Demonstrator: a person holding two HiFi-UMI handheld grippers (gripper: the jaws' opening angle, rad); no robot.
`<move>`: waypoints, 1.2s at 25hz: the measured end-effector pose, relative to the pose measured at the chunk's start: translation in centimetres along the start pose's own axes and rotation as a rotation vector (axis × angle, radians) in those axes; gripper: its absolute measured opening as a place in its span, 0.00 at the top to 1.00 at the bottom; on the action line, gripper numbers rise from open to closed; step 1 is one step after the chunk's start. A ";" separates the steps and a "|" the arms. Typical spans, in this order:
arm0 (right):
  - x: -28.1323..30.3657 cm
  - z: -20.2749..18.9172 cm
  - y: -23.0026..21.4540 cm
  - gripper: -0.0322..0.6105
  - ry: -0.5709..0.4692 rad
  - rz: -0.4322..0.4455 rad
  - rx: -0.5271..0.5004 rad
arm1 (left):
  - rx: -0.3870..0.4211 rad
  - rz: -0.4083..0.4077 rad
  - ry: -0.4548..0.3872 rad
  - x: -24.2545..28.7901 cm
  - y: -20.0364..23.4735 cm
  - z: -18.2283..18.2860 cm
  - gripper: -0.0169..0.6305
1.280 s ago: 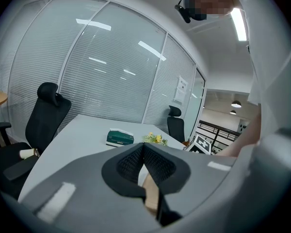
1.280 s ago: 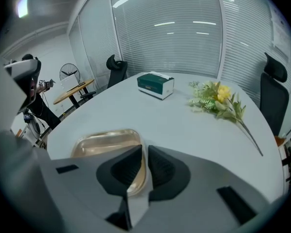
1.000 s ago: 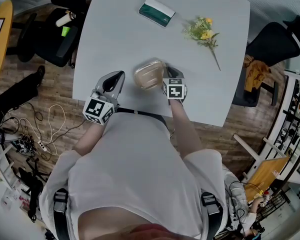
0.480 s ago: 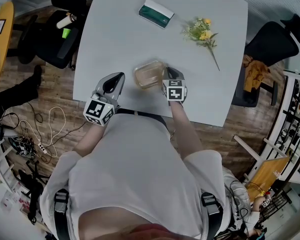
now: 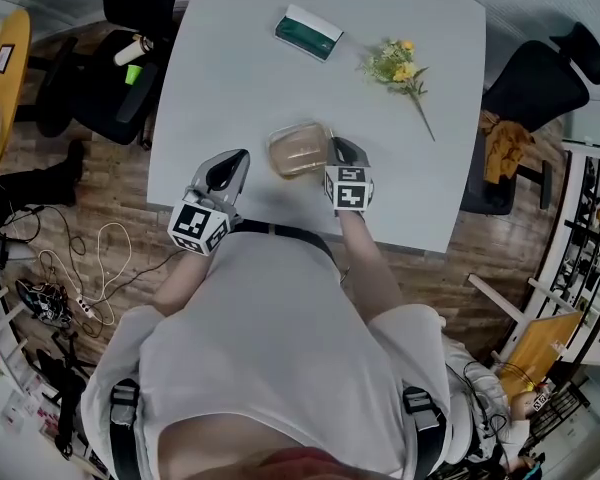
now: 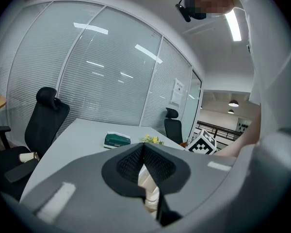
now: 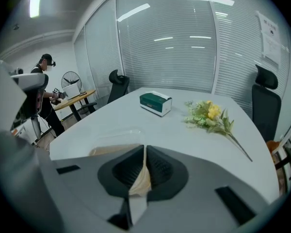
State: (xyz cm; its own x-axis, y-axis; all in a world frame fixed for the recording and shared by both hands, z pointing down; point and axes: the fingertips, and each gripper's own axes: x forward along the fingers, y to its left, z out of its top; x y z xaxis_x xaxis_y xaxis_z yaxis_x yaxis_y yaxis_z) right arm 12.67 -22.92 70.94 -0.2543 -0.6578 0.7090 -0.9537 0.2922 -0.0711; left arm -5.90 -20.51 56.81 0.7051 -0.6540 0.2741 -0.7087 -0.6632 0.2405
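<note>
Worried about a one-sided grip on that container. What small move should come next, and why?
Probably open the left gripper and bring it to the container's free left edge: the right gripper is shut on its right rim alone, while the left gripper is shut, empty, apart from it.

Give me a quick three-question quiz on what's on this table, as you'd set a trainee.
1. True or false: the left gripper stands apart from the clear plastic container.
2. In the head view, which lies to the right of the green tissue box? A: yellow flower sprig; B: mug; C: laptop.
3. What is the right gripper shut on?
Key: 1 true; 2 A; 3 the container's edge.
</note>
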 end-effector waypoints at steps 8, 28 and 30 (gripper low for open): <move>-4.0 4.5 0.6 0.92 -0.156 -0.028 0.031 | 0.033 -0.005 -0.044 -0.9 -0.4 1.7 0.96; -17.9 12.8 1.4 0.92 -0.597 -0.113 0.119 | 0.124 0.036 -0.213 -3.8 -0.6 8.4 0.96; -18.6 13.1 1.6 0.92 -0.618 -0.115 0.122 | 0.141 0.030 -0.227 -3.9 -0.9 9.0 0.96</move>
State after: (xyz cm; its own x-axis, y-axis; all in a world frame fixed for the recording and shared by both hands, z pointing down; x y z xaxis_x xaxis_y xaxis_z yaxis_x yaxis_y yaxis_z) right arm 13.83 -19.28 48.45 -0.1601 -0.9699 0.1837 -0.9826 0.1388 -0.1236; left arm -7.73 -20.65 47.11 0.6828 -0.7282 0.0593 -0.7299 -0.6764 0.0987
